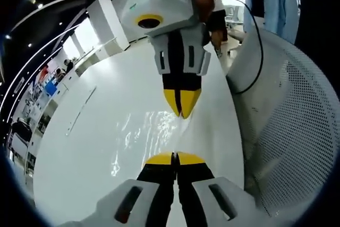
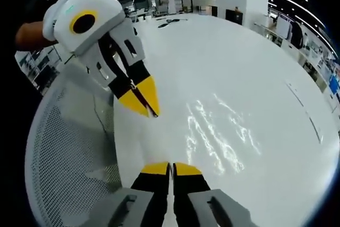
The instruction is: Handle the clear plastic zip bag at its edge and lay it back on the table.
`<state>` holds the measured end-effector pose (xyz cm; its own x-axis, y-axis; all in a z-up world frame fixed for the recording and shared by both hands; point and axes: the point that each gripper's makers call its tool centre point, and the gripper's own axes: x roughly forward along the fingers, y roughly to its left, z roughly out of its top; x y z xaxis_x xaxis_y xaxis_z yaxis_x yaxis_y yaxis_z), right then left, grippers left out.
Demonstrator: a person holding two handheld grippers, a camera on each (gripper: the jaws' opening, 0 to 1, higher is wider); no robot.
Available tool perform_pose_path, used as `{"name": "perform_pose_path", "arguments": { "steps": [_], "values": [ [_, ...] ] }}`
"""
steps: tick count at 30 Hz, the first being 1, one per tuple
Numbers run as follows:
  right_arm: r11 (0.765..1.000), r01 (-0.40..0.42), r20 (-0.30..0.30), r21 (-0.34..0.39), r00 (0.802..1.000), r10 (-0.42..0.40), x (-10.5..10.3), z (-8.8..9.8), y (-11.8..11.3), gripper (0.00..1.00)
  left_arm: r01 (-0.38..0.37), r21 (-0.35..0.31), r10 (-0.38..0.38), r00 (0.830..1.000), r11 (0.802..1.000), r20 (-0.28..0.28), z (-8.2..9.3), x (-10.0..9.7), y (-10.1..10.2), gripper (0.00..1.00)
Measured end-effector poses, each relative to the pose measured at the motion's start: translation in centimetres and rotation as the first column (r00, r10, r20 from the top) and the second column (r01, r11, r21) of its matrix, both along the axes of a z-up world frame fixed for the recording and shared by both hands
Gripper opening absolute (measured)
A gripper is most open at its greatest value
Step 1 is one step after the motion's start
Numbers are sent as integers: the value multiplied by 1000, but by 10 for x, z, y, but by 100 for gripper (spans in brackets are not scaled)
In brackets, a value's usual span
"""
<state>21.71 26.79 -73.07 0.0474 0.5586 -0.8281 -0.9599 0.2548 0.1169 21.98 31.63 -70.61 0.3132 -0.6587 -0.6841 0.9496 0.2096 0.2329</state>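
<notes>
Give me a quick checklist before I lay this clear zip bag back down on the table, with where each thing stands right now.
1. Left gripper shut on the zip bag edge: ok.
2. Right gripper shut on the same edge: ok.
3. Edge taut between both grippers: cannot tell, the plastic is too clear.
4. Bag's body over the white table: ok.
5. Table bare beneath the bag: ok.
6. Mesh chair beside the table edge, clear of the bag: cannot tell.
</notes>
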Motion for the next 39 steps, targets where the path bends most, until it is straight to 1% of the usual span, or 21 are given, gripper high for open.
{"name": "perform_pose_path", "arguments": {
  "steps": [3, 7, 10, 13, 16, 23, 27, 32, 35, 38, 39],
  "values": [
    [1000, -8, -6, -15, 1000, 7, -3, 0, -1, 0, 6, 9, -6, 1000, 1000, 5, 0, -1, 0, 0],
    [999, 0, -8, -37, 1000, 0, -4, 1, -4, 0, 4, 16, -4, 1000, 1000, 6, 0, -2, 2, 9],
    [999, 15, -9, -51, 1000, -15, -2, 0, -5, 0, 6, 23, -6, 1000, 1000, 21, 2, -2, 4, 12],
    [997, 26, -7, -71, 1000, -26, -2, -1, -8, 0, 13, 22, -14, 998, 1000, 56, 6, 1, 4, 18],
    [997, 26, -14, -79, 1000, -28, -3, -1, -6, 0, 34, -1, -33, 996, 999, 80, 14, 0, 0, 21],
    [995, 25, -17, -92, 1000, -26, -1, -2, 1, 0, 59, -5, -59, 994, 998, 89, 17, -3, -5, 17],
    [996, 22, -19, -91, 1000, -24, 1, -1, 4, 0, 91, -2, -90, 992, 996, 85, 16, -9, -8, 14],
    [996, 16, -16, -90, 1000, -18, 1, 1, 7, 0, 117, 26, -118, 989, 993, 84, 9, -12, -10, 12],
    [996, 1, -3, -93, 1000, -2, 1, 3, 9, 0, 125, 28, -127, 988, 992, 86, 9, -13, -13, 11],
    [997, -19, 10, -80, 1000, 20, -2, 9, 12, 0, 130, 39, -133, 987, 991, 94, 8, -13, -14, 10],
    [997, -25, 15, -78, 1000, 26, -2, 11, 13, 0, 128, 52, -133, 986, 990, 99, 6, -12, -14, 10]
  ]
}}
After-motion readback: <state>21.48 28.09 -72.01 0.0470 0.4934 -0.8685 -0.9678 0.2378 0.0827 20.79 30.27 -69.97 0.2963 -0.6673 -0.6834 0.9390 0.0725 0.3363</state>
